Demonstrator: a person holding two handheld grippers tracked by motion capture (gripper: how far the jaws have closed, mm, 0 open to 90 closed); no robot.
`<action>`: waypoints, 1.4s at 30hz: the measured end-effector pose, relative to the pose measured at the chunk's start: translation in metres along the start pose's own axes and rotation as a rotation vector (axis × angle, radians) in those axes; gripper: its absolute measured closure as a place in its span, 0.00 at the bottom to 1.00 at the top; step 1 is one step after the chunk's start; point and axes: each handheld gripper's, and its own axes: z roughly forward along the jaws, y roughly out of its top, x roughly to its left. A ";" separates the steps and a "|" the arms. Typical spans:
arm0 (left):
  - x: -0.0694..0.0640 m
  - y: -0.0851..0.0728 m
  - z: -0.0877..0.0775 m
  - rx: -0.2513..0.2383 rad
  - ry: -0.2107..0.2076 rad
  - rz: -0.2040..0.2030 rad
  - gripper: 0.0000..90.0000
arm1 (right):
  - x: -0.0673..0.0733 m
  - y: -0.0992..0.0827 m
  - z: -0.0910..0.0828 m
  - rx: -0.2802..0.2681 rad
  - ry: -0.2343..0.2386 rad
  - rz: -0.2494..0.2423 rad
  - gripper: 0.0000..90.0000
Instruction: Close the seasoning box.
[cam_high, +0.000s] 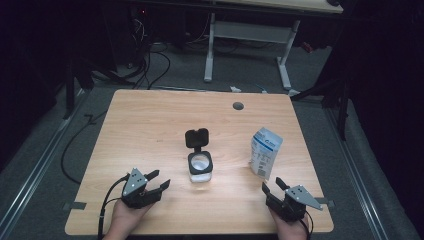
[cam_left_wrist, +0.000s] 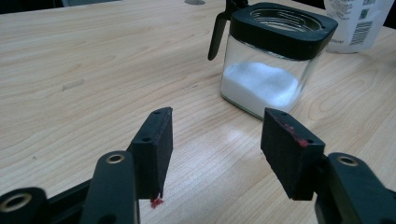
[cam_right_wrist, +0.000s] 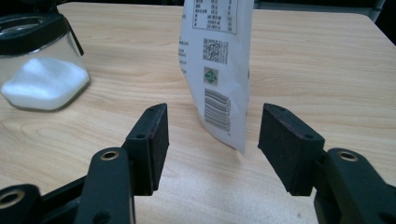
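A pale wooden worktop (cam_high: 150, 120) stands in a dark room. At its near edge, the left gripper (cam_high: 159, 181) and right gripper (cam_high: 272, 186) have jaws released, grasping nothing. Mid-worktop sits the open glass jar (cam_high: 200, 168) of white powder; toward the right edge, a white pouch (cam_high: 265, 151).
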 end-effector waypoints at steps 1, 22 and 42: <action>0.000 0.000 0.000 0.002 0.006 0.001 0.50 | 0.001 -0.001 -0.001 -0.010 -0.008 -0.007 0.51; 0.012 0.043 0.050 -0.027 0.092 -0.070 0.92 | 0.030 0.008 0.020 0.030 0.150 -0.066 0.81; 0.018 0.107 0.085 -0.096 0.084 -0.068 1.00 | 0.054 0.024 0.060 0.090 0.222 -0.131 0.97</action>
